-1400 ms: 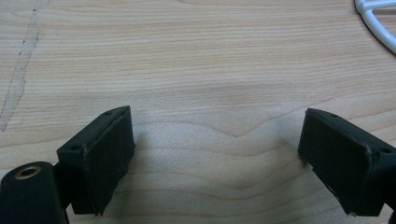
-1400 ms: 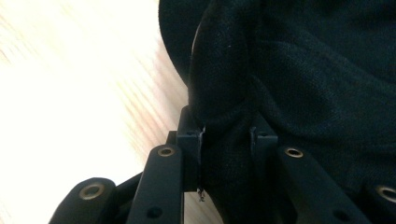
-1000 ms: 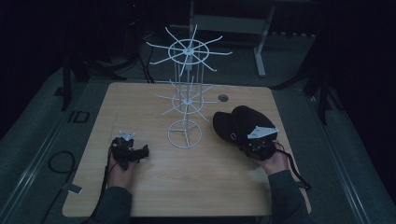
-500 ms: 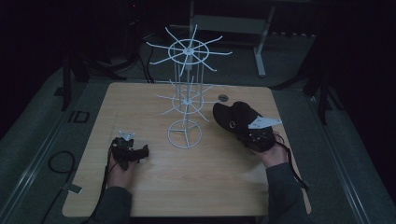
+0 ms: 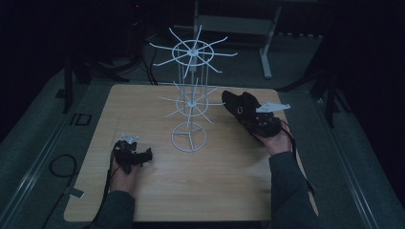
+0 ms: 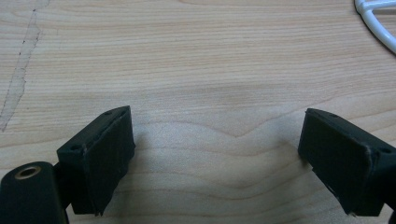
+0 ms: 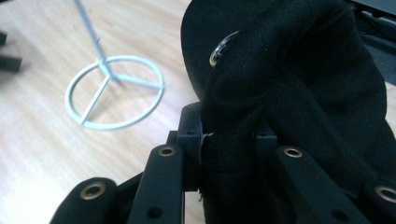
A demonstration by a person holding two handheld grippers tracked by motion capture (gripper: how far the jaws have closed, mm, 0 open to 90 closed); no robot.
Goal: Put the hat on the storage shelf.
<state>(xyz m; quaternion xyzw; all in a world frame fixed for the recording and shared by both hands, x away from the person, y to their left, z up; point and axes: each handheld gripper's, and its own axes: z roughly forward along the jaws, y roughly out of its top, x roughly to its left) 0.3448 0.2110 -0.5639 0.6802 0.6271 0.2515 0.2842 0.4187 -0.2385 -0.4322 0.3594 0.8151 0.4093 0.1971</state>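
- Nearest, at the front left of the table (image 5: 219, 186): the left gripper (image 5: 131, 155), in the same place as a second ago, resting low over the wood.
- In the left gripper view (image 6: 215, 158): jaws spread wide, nothing between them except bare wood grain, and a piece of white ring at the top right corner.
- At the right side: the right gripper (image 5: 265, 125), moved forward and inward since a second ago, carrying the black cap (image 5: 239, 106) with it.
- In the right gripper view (image 7: 229, 154): jaws pressed onto a fold of the cap (image 7: 299, 70), pinching the cloth firmly, with a small metal ring (image 7: 219, 49) on the fabric above.
- Meaning, as a judgement only: probably hanging the cap on the white wire stand (image 5: 190, 102), the cap now close beside the lower arms but not yet on one.
- Hard to tell whether the cap is fully off the table or touches an arm of the stand.
- Cut off in the right gripper view: the stand above its base ring (image 7: 114, 91).
- Farther back: very dark room, some table legs and cables, nothing clear.
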